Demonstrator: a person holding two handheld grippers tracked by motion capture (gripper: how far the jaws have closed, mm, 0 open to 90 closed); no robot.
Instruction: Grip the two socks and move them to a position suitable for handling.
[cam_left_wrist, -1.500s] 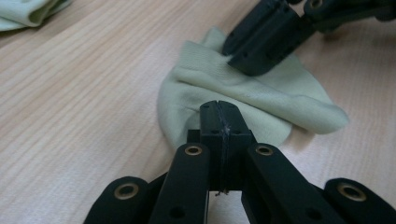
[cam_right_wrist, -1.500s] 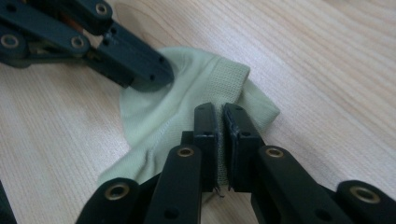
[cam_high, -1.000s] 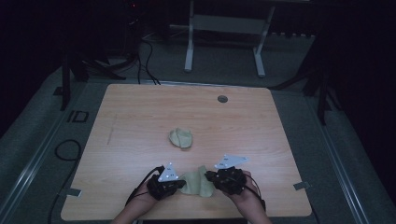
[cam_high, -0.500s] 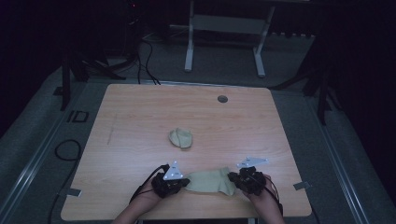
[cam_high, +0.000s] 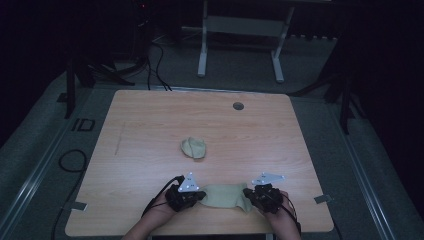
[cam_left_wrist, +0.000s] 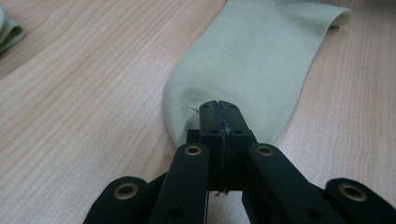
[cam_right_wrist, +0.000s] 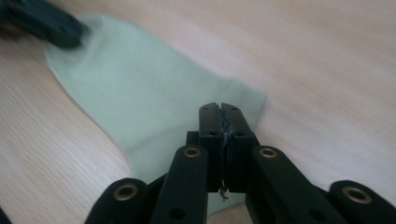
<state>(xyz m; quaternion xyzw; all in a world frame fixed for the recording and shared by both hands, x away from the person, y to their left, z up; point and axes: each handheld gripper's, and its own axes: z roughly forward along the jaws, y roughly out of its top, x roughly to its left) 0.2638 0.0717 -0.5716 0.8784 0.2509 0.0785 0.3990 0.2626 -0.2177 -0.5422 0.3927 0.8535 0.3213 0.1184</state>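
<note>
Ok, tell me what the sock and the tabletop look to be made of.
Sock: pale green knit fabric, matte, probably cotton blend; fine ribbing shows at its cuff and it puckers where the left hand-held gripper pinches it.
Tabletop: light wood-grain surface, smooth, likely laminate rather than solid wood.

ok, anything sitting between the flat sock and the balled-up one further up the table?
Nothing visible. The flat sock lies at the near edge, held at each end by the left tongs and right tongs. The balled sock sits apart, toward the middle, with bare table between them.
</note>
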